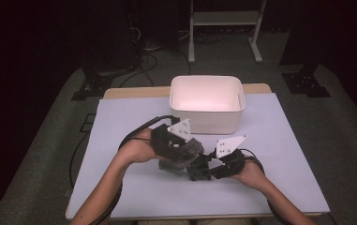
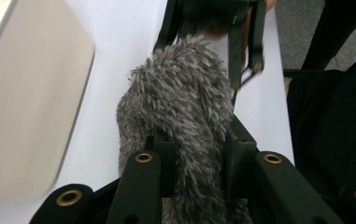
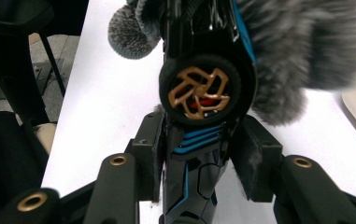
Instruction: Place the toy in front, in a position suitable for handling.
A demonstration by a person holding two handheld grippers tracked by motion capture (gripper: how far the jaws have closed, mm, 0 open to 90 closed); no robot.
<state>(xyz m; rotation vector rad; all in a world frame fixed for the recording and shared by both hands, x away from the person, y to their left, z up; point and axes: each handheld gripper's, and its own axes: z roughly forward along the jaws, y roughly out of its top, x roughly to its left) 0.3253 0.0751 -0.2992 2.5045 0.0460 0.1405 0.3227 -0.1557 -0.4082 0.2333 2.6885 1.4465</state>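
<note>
1. The left hand-held gripper (image 1: 191, 151) is pinching a grey fluffy cloth (image 2: 180, 112), perhaps a duster or a plush cover. In the left gripper view the pads press into the pile from both sides, and the cloth rises from between the jaws and bends forward.

2. The right hand-held gripper (image 1: 203, 168) is pinching a black toy car (image 3: 203, 88) with blue stripes. In the right gripper view its body stands between the two pads, and a black wheel with a gold rim (image 3: 199, 91) shows just beyond the fingertips.

3. The cloth will probably handle as very light and soft. It gives under the pads and hangs down, so a hold deep in the bundle seems safer than one at the loose edge.

4. The toy car looks stiff, smooth and glossy, so it may slip or turn in the grip. The flat sides of the body seem the best place for a hold; the wheel would roll.

5. The two things meet between the hand-held grippers: the cloth lies against the far end of the car, just in front of the right hand-held gripper.

6. Both are held a little above the white desk (image 1: 134, 187). Beyond the hand-held grippers stands a white bin (image 1: 207, 117), apart from them.
</note>
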